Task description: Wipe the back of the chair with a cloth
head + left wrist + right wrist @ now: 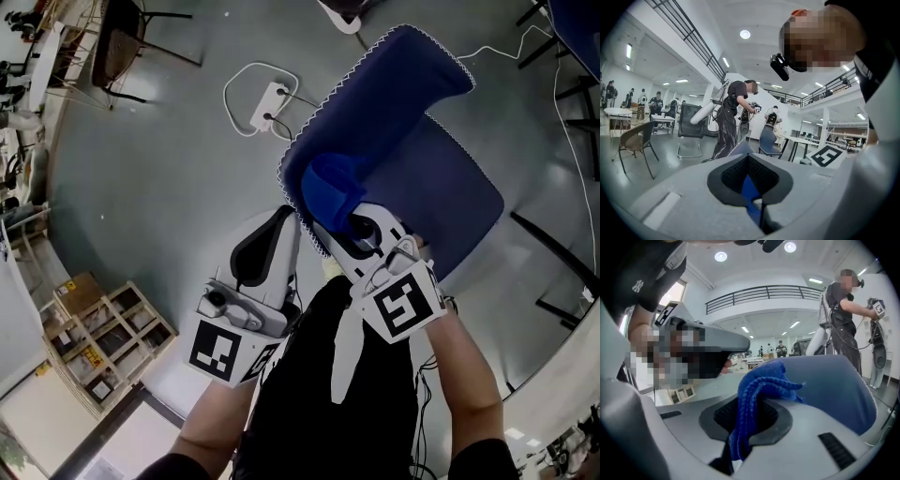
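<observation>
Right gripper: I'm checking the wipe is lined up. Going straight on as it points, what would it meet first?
The chair back, most likely: the blue cloth clamped in the right gripper bunches close against it, though contact is unclear.

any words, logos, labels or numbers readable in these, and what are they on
"NY": interlocked white logo on the person's black sleeve, right gripper view.
Yellow labels on the boxes by the wall, head view: too small to read.
Marker cubes on the grippers: black-and-white patterns only, no words.
Nothing else is legible.
</observation>
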Demonstrator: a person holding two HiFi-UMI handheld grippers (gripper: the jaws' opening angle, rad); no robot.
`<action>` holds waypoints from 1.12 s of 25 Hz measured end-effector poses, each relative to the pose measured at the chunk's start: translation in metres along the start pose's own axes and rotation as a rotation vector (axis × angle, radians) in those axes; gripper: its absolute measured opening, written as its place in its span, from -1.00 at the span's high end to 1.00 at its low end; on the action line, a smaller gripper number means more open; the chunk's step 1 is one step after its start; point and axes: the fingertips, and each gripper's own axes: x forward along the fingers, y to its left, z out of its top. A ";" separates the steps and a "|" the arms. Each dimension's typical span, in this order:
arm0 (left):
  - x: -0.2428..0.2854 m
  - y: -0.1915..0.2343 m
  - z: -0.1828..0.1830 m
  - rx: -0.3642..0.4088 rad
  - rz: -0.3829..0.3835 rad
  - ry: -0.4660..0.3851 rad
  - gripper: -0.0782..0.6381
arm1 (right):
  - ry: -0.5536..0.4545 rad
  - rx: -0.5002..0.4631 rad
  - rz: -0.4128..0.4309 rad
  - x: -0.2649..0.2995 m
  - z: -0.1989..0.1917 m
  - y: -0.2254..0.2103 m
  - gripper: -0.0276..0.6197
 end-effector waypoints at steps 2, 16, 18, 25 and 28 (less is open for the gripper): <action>0.000 0.000 0.000 0.000 0.001 -0.003 0.76 | 0.004 -0.002 0.104 -0.007 0.001 0.015 0.73; 0.007 -0.002 -0.005 -0.002 -0.002 0.006 0.76 | 0.071 0.064 0.191 0.001 -0.044 -0.007 0.73; 0.009 -0.004 -0.005 -0.004 -0.001 0.003 0.76 | 0.069 0.071 0.160 0.006 -0.048 -0.017 0.73; 0.020 -0.014 -0.008 -0.023 -0.010 0.014 0.76 | 0.049 0.107 0.111 0.015 -0.054 -0.039 0.72; 0.025 -0.020 -0.009 -0.035 -0.013 0.011 0.76 | 0.042 0.126 0.082 0.017 -0.059 -0.053 0.72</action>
